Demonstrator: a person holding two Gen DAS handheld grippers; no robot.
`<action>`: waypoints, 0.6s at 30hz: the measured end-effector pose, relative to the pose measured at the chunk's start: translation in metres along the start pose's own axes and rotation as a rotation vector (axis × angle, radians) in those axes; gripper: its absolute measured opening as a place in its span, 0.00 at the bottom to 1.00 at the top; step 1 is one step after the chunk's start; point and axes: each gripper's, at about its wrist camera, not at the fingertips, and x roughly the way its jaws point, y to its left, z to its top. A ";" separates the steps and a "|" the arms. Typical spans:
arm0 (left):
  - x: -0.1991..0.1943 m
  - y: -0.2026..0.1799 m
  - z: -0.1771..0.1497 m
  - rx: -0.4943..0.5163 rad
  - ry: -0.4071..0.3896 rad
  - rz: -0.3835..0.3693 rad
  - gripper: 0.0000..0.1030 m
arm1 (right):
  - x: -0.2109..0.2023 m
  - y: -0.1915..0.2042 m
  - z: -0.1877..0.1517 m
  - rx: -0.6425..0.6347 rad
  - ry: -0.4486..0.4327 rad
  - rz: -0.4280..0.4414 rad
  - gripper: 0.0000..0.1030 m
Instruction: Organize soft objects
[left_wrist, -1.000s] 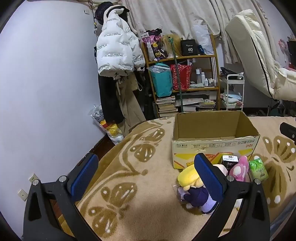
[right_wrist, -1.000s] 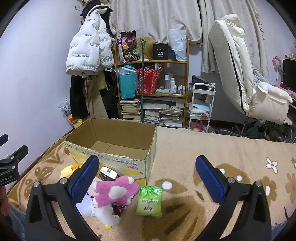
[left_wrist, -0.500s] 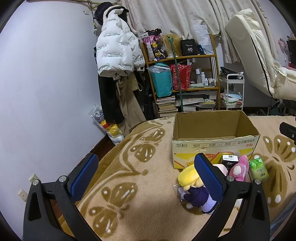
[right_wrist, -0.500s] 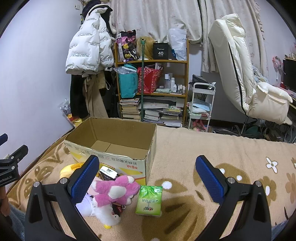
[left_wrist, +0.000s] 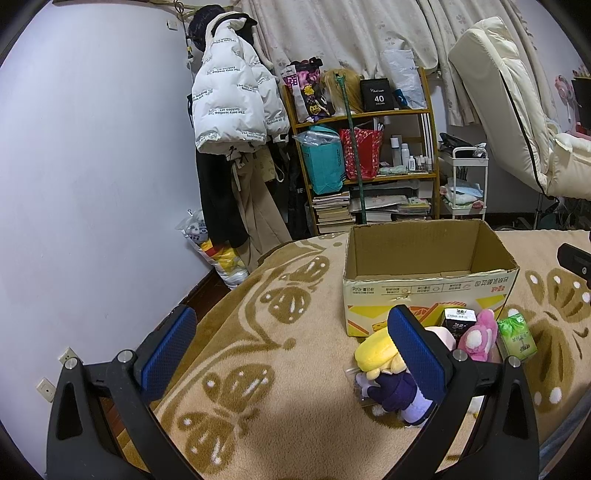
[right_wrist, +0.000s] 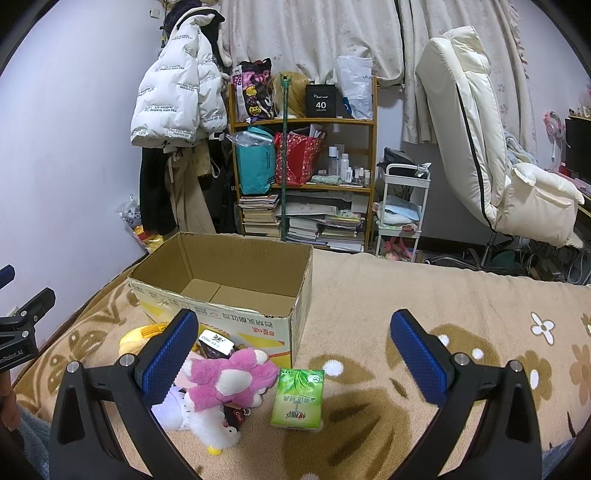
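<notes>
On the blanket (left_wrist: 280, 354) in the left view, the left gripper (left_wrist: 291, 350) is wide open and holds nothing, with a yellow toy (left_wrist: 373, 352) and a purple toy (left_wrist: 393, 393) by its right finger, just in front of the open box (left_wrist: 424, 291). In the right view, the right gripper (right_wrist: 295, 354) is wide open and empty too, above a pink toy (right_wrist: 231, 380) and a green tissue pack (right_wrist: 297, 398) that lie beside each other in front of the box.

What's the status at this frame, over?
Left gripper and right gripper open, holding nothing. Cardboard box looks empty; pink plush and green tissue pack lie before it. Nothing blocking.
</notes>
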 end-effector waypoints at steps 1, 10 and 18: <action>0.000 0.000 0.000 0.000 -0.001 0.000 0.99 | 0.000 0.000 0.000 0.000 0.000 -0.001 1.00; 0.003 -0.002 -0.002 0.001 0.000 0.001 0.99 | 0.000 0.000 0.000 -0.001 0.002 -0.001 1.00; 0.003 -0.002 -0.002 0.002 -0.001 0.002 0.99 | 0.000 0.000 0.000 -0.001 0.003 -0.001 1.00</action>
